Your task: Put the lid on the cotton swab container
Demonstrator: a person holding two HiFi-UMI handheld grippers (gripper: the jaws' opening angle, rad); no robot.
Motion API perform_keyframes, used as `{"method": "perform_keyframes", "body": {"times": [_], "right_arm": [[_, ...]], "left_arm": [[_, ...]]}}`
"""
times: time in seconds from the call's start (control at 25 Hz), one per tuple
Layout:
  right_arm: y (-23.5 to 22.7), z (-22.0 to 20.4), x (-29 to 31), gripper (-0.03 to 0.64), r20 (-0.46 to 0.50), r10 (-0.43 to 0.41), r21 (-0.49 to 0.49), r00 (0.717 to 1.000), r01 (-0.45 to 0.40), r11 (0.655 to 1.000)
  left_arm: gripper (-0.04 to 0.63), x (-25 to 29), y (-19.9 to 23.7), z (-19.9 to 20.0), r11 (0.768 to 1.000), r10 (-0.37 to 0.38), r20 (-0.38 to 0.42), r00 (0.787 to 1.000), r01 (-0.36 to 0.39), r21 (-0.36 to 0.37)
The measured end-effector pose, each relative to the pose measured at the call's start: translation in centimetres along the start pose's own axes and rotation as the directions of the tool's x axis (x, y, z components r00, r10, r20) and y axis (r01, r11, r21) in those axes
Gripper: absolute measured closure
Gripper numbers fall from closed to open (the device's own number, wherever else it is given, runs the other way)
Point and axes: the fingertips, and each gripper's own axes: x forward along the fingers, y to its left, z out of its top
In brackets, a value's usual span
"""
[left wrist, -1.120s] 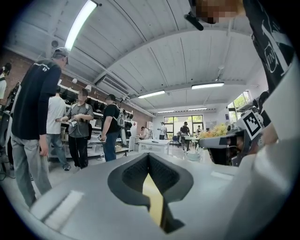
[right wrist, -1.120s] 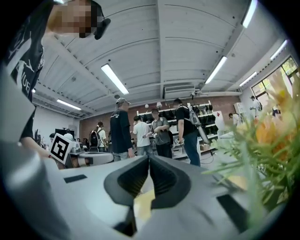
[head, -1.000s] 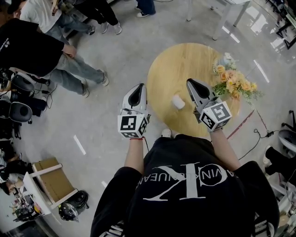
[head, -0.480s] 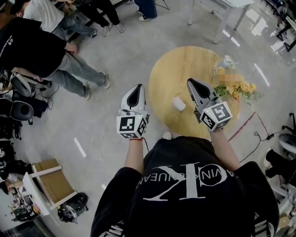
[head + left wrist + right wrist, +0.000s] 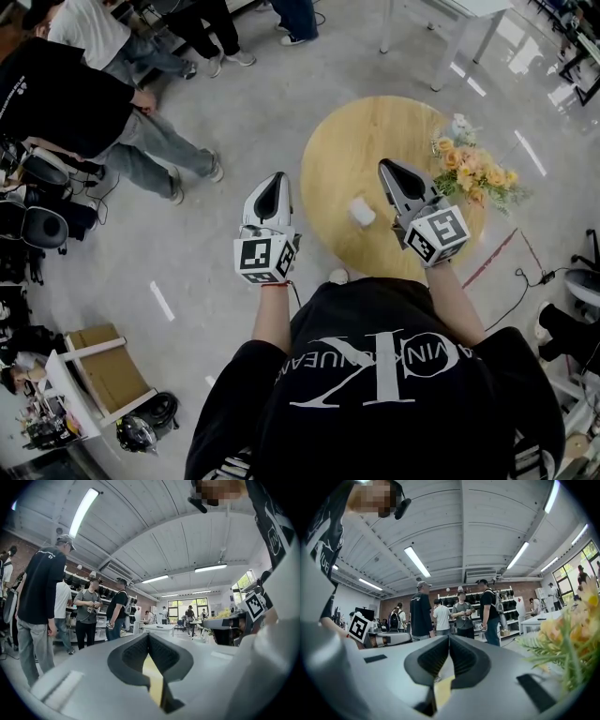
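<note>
**A:** Where is the cotton swab container [image 5: 361, 209]?

**B:** It is a small white tub on a round wooden table [image 5: 375, 131], towards the near side and standing alone. It is the only container in sight. It is too small in the head view to tell what is inside or whether a lid is on it.

**A:** What else is on the table?

**B:** One bunch of orange and yellow flowers [image 5: 478, 173] with green leaves lies at the right edge, well apart from the tub.

**A:** And the person's tools?

**B:** There are two. The left hand-held gripper [image 5: 278, 178] is held level over the grey floor [image 5: 234, 122], just beside the table's left edge. Its own view shows the left hand-held gripper [image 5: 149, 637] with its jaws closed together and nothing between them. The right hand-held gripper [image 5: 384, 167] is held level over the table, between the tub and the flowers, touching neither. In its own view the right hand-held gripper [image 5: 449, 638] is likewise closed and empty.

**A:** Is anyone nearby?

**B:** Several people [image 5: 84, 94] stand on the floor to the far left.
</note>
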Motion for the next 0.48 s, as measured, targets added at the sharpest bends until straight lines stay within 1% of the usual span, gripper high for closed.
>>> {"method": "perform_keyframes", "body": {"times": [0.48], "right_arm": [[0.2, 0.3, 0.2, 0.597, 0.008, -0.003, -0.002, 1.000, 0.003, 1.000]], "left_arm": [[0.584, -0.9, 1.4, 0.6, 0.999, 0.044, 0.020, 0.999, -0.044, -0.006]]}}
